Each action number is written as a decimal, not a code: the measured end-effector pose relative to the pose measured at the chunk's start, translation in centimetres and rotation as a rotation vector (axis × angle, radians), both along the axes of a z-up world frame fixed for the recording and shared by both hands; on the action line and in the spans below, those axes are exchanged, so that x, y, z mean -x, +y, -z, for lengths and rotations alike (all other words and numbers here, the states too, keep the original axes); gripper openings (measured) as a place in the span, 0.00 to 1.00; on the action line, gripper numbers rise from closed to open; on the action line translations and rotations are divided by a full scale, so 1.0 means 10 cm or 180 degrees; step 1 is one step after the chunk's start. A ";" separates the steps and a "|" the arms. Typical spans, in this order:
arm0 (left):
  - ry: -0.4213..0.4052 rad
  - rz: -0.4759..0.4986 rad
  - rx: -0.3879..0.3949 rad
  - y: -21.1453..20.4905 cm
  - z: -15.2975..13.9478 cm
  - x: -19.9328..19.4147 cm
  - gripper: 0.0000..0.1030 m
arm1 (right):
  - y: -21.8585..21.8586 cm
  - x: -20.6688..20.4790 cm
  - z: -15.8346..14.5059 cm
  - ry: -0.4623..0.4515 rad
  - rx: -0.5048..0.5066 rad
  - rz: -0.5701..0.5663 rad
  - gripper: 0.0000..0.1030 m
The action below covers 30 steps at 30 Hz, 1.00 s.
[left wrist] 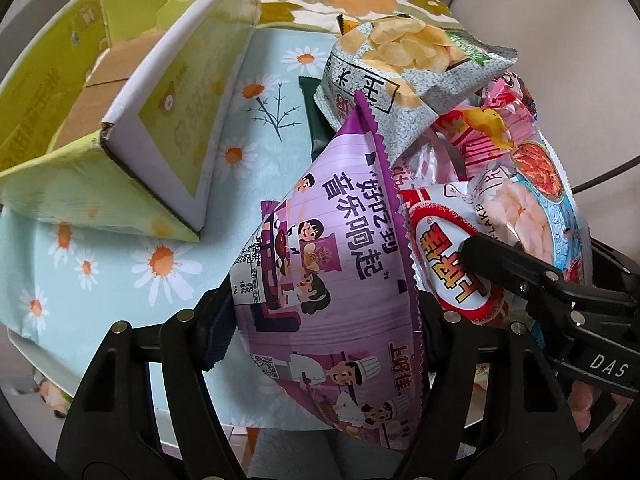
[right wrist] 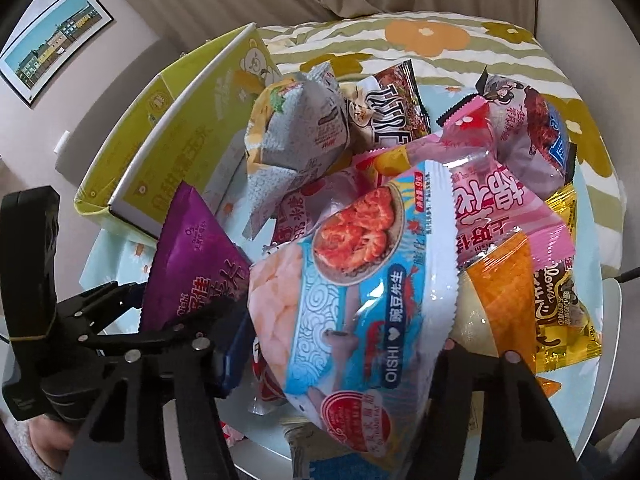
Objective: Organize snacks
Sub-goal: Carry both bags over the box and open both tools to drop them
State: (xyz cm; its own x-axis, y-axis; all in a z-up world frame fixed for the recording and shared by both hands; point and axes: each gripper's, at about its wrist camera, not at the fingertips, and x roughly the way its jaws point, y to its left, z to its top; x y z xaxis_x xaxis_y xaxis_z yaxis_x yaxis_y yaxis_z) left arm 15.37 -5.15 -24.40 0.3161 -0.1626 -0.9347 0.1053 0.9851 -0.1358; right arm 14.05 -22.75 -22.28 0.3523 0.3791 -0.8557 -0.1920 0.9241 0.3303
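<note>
Snacks: blue bag (right wrist: 352,300) reads "OISHI"; purple bag (left wrist: 320,264) unreadable.

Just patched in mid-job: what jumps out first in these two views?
A purple snack bag fills the left view, squeezed between the left tongs. A blue shrimp-chip bag fills the right view, held by the right tongs. Behind both, a heap of snacks beside an open yellow-green box.

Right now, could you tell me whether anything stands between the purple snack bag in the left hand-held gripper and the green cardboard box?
Nothing visible does. The purple snack bag sits between the left hand-held gripper's fingers, and only bare daisy-print cloth lies between it and the open green cardboard box. The other snacks are piled on the far side.
</note>
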 end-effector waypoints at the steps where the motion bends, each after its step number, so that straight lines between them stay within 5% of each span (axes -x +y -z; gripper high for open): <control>1: -0.0011 0.0006 -0.0019 -0.01 -0.02 0.01 0.65 | 0.00 0.01 -0.02 -0.0012 -0.0004 -0.0002 0.54; 10: -0.0163 -0.0031 -0.0046 -0.01 -0.32 0.24 0.65 | -0.07 0.16 -0.25 -0.0165 -0.0025 0.0052 0.53; 21: -0.0763 -0.0191 0.0055 0.10 -1.30 0.53 0.65 | -0.07 0.31 -1.00 -0.0569 -0.0028 -0.0158 0.53; 25: -0.0987 -0.0298 0.0057 0.27 -1.66 0.44 0.65 | -0.01 0.17 -1.25 -0.0723 -0.0215 -0.0175 0.53; 30: -0.1138 -0.0378 0.0042 0.57 -1.91 0.13 0.65 | 0.25 -0.06 -1.52 -0.0896 -0.0048 -0.0314 0.53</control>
State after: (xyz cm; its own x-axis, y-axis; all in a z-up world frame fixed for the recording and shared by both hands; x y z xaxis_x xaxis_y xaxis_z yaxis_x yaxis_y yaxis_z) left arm 14.03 0.57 -5.28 0.6394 -0.1167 -0.7599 0.0336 0.9917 -0.1240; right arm 14.62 -20.27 -7.09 0.5358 0.4350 -0.7236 -0.3666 0.8919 0.2648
